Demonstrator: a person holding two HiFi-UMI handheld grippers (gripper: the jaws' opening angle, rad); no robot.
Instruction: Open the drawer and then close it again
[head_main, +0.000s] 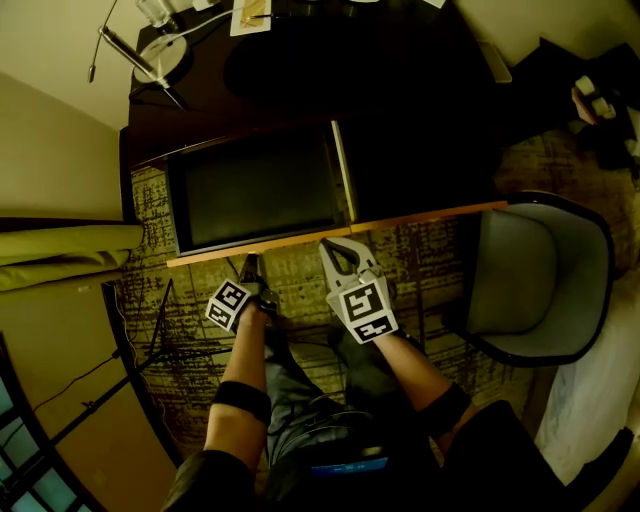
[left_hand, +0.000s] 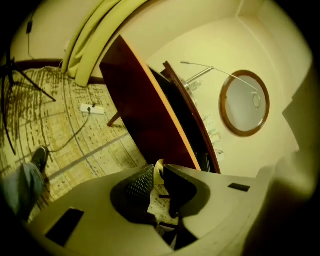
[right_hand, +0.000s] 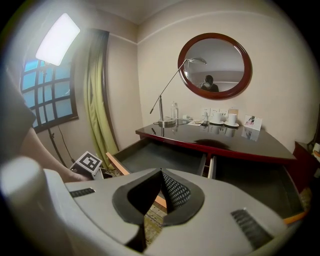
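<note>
Left hand-held gripper (head_main: 250, 265) slightly apart, right hand-held gripper (head_main: 338, 250) shut (both empty); drawer (head_main: 255, 190) just ahead.

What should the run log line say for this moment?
desk drawer: pulled out | left gripper: jaws slightly apart, empty | right gripper: shut, empty | both near drawer front, contact unclear

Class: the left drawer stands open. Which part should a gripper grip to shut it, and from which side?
Take the drawer by its front panel, mid-length, jaws over the top edge, from the near side. No handle shows; that straight edge is thin and exposed, and a central hold should keep it sliding straight.
</note>
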